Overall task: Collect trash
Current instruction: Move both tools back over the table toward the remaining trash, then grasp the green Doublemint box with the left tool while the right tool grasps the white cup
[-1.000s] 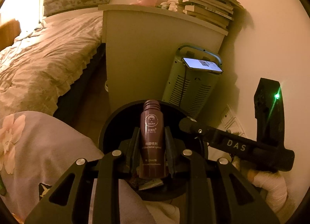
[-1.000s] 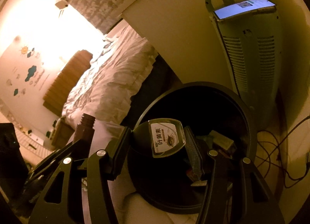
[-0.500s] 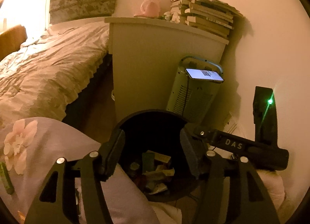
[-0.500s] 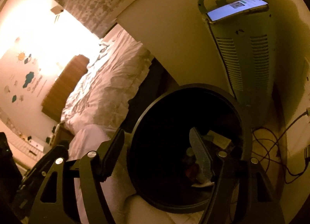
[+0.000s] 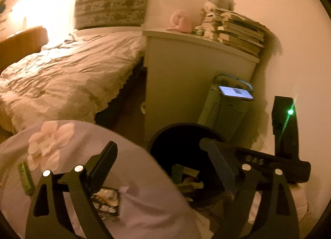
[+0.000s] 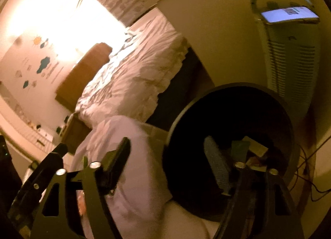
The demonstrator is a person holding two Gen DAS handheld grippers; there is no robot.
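Both wrist views, dim bedroom under warm light. Your left gripper (image 5: 159, 158) has its jaws spread wide and opening, nothing between them; its left finger (image 5: 103, 164) hangs over a pale lilac cushion with a fabric flower (image 5: 144, 203), its right finger (image 5: 219, 168) over the mouth of the round black waste bin (image 5: 165, 141). Your right gripper (image 6: 167, 162) is likewise wide, opening and empty, its ribbed right pad (image 6: 217, 168) in front of the bin's dark interior (image 6: 238, 114). The task's things, the discarded boxes and wrappers (image 5: 188, 179), lie at the bottom of the bin, at 6 o'clock from centre in the left view and at 4 o'clock in the right view (image 6: 254, 152). A crumpled foil wrapper (image 5: 107, 201) lies on the cushion at 7 o'clock of the left view, just beside the left finger; a small green stick-shaped item (image 5: 24, 179) lies near the cushion's left edge. Behind the bin, at 3 o'clock, stands a pale green ribbed heater with a carrying handle (image 5: 223, 112), a lit phone (image 5: 235, 93) lying on top. A white cabinet (image 5: 186, 73) bears a stack of books (image 5: 240, 34) and a pink plush toy (image 5: 182, 21) at 1 o'clock. A bed with a rumpled pale quilt (image 5: 62, 77) fills 9 to 10 o'clock.
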